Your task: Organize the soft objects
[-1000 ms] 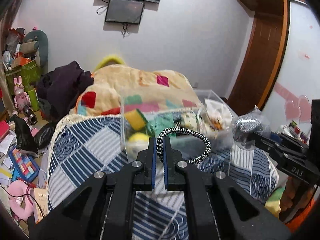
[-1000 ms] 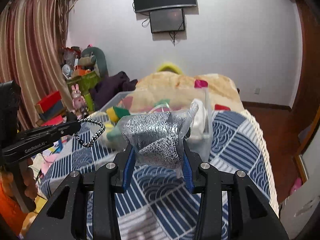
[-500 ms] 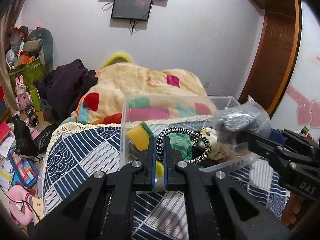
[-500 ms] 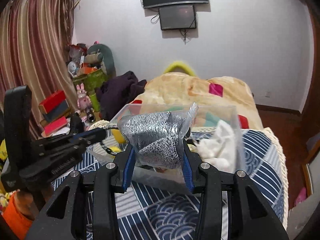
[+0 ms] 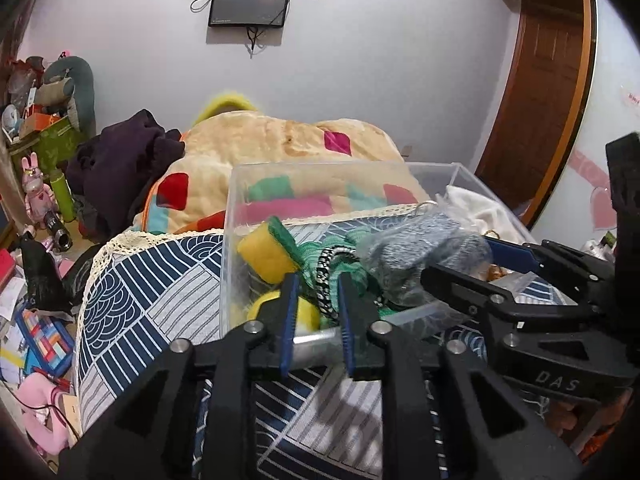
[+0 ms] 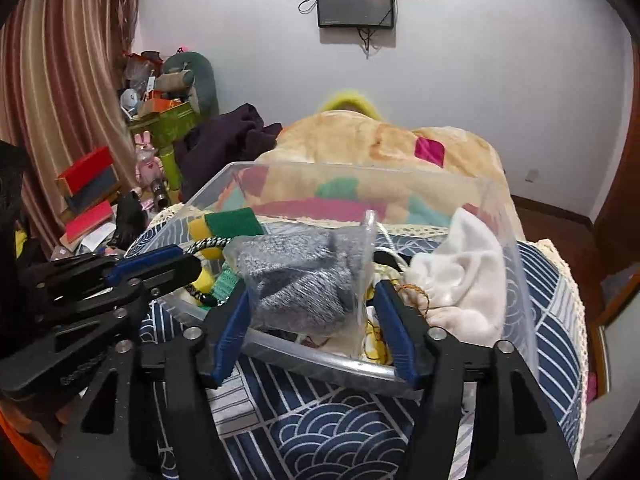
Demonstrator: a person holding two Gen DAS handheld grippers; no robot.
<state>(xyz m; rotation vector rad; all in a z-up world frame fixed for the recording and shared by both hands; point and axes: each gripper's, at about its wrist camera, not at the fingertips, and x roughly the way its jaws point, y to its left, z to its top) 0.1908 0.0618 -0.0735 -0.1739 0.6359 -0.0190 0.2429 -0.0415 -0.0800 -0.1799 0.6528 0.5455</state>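
A clear plastic bin (image 5: 236,216) (image 6: 516,280) stands on the bed and holds sponges, green cloth and a white cloth (image 6: 460,276). My left gripper (image 5: 318,300) is open over the bin's near wall; the black-and-white braided cord ring (image 5: 325,276) lies between its spread fingers, resting in the bin. My right gripper (image 6: 312,312) is open wide around a grey knit item in a clear bag (image 6: 304,280), also seen in the left wrist view (image 5: 420,252), which rests on the bin's contents.
The bin sits on a blue and white patterned bedspread (image 6: 340,436). A beige patchwork blanket (image 5: 280,152) and dark clothes (image 5: 120,160) lie behind it. Clutter covers the floor at left (image 5: 32,320). A wooden door (image 5: 540,100) stands at right.
Both grippers moved forward and down to the bin. The left jaws opened and let go of the cord ring. The right jaws opened wider, releasing the bagged grey item into the bin.
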